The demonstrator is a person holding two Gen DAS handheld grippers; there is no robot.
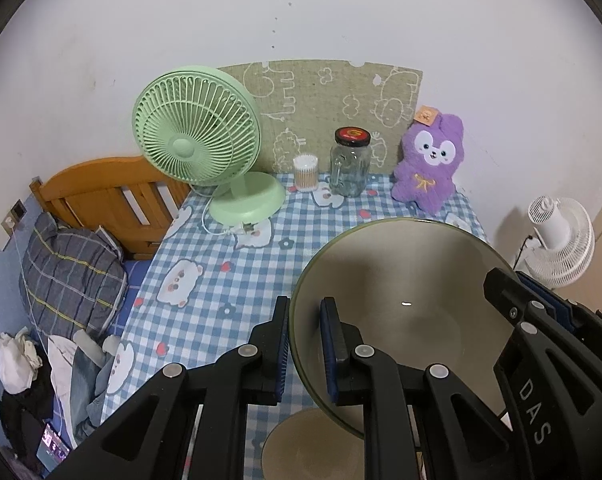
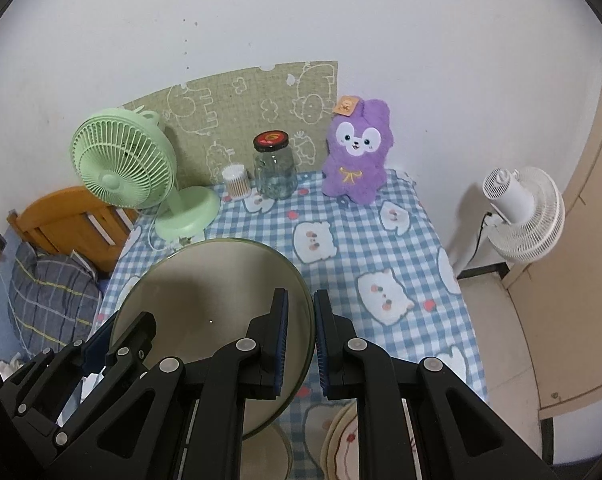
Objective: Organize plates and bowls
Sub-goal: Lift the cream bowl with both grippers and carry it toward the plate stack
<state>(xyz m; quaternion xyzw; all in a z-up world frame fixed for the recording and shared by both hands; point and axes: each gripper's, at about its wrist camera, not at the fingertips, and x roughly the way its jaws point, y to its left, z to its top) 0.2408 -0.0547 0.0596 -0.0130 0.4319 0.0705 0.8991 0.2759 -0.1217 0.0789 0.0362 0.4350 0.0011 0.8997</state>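
A large beige bowl [image 1: 401, 272] with a dark green rim hangs tilted above the checked tablecloth [image 1: 229, 280]. My left gripper [image 1: 305, 308] is shut on its left rim, one pad inside and one outside. My right gripper [image 2: 301, 300] is shut on the opposite rim of the same bowl [image 2: 205, 280]. Each gripper also shows in the other's view, the right gripper [image 1: 517, 296] across the bowl and the left gripper [image 2: 129, 332] at the lower left. Beneath the bowl lies another beige dish [image 1: 313, 448], partly hidden. A cream patterned plate [image 2: 341, 440] sits beside it.
At the back of the table stand a green fan [image 1: 197, 136], a cotton-swab tub [image 1: 305, 172], a glass jar [image 1: 351, 164] and a purple plush toy [image 1: 429, 164]. A bed [image 1: 73, 276] lies left of the table. A white fan [image 2: 521, 212] stands on the floor at right.
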